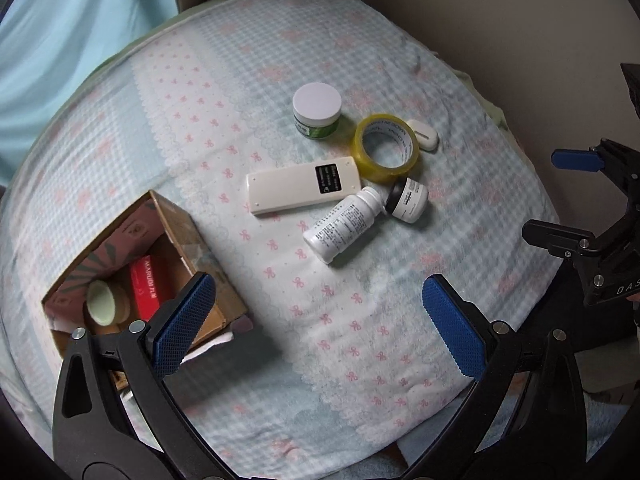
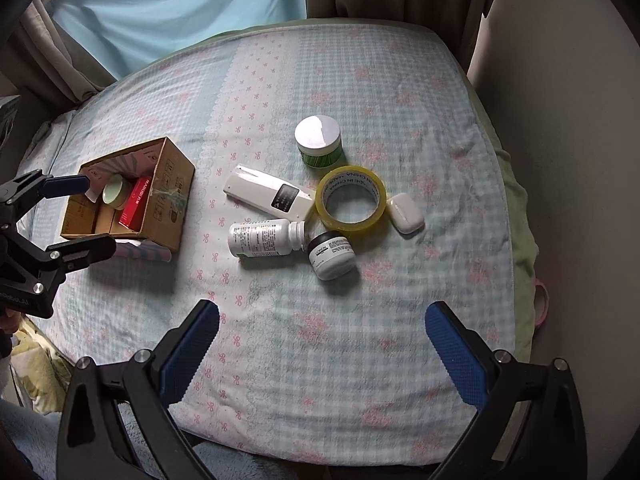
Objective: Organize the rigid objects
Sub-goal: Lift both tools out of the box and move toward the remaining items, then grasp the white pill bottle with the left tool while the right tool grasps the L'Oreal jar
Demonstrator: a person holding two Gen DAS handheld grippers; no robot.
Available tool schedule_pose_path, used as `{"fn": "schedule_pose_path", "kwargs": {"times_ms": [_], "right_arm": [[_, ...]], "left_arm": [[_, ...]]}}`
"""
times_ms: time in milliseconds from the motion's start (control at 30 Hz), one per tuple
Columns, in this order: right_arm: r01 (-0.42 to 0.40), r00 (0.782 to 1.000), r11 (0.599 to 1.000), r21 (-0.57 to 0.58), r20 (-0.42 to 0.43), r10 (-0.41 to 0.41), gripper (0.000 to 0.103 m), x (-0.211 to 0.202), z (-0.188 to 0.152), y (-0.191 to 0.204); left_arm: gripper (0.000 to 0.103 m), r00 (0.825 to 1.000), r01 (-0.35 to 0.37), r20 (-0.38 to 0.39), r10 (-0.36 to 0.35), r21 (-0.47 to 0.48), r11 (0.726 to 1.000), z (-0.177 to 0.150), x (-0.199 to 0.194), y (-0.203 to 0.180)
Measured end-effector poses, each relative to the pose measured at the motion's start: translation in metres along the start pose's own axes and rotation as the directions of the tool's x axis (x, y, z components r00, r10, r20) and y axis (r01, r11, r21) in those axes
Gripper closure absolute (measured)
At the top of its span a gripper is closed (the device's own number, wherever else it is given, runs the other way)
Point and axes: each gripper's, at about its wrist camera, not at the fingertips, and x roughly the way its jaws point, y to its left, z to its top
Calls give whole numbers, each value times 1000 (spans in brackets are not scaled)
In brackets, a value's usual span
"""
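A bed covered with a pale blue checked sheet (image 2: 400, 128) printed with pink bows carries everything. Toward the bed's left side sits an open cardboard box (image 2: 168, 204), holding a red carton (image 2: 136, 202) standing on edge and, beside it, a pale green roll (image 2: 114, 192); smaller brown boxes lie under them. The other things cluster near the middle of the bed. A green jar with a white lid (image 2: 319, 142) stands upright at the far side of the group. Nearer, a white remote control (image 2: 268, 196) lies flat with its dark label up, one end next to a roll of yellowish clear tape (image 2: 351, 202) lying flat. Just right of the tape, touching or nearly touching it, lies a small white case (image 2: 407, 213). On the near side, a white pill bottle (image 2: 264, 238) lies on its side, its cap end against a small white jar with a black lid (image 2: 332, 258), which is tipped over. The left gripper (image 1: 320, 320) hangs above the near part of the bed, its blue-padded fingers (image 1: 184, 320) spread wide with nothing between them, the left finger over the box's near corner. The right gripper (image 2: 322, 352) hovers over the near edge of the bed, its blue pads (image 2: 456, 352) likewise wide apart and empty, short of the cluster.
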Motion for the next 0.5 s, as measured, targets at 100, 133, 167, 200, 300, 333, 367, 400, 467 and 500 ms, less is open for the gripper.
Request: {"fn": "schedule_pose_path", "kwargs": {"times_ms": [100,133,167,200,300,333,367,400,467,500], "right_arm": [[-7,1000,1000,-4,-31,7,0,25,8,-11],[-8,999,1000,-6,-47,7,0,35,10,-15],[-7,998,1000,-7,-64,7,0,45,13,-18],[-8,997,1000,-11,-82,7,0,56,15,-20],[-26,989,1000,-11,-146,24,0,88,22,-28],[-37,986,999,-6,-162,36,0,97,24,-30],[-48,983,999,0,-179,48,0,107,27,-32],[-59,978,998,4,-199,58,0,117,29,-34],[-69,972,998,12,-226,70,0,135,32,-36],[-76,968,997,16,-240,78,0,144,33,-37]], "left_arm": [[2,998,8,-69,-5,54,999,17,37,-8],[5,996,13,-93,-6,65,998,23,49,-10],[6,993,18,-120,-8,76,997,28,63,-12],[6,989,20,-146,-7,87,996,32,76,-13],[8,976,19,-218,10,132,991,44,112,-19],[9,970,22,-241,15,153,988,47,123,-22],[9,965,27,-261,19,173,985,50,134,-24],[10,960,33,-279,21,187,982,52,144,-26],[10,949,55,-315,15,212,976,55,164,-29],[10,943,66,-333,13,223,972,57,175,-30]]}}
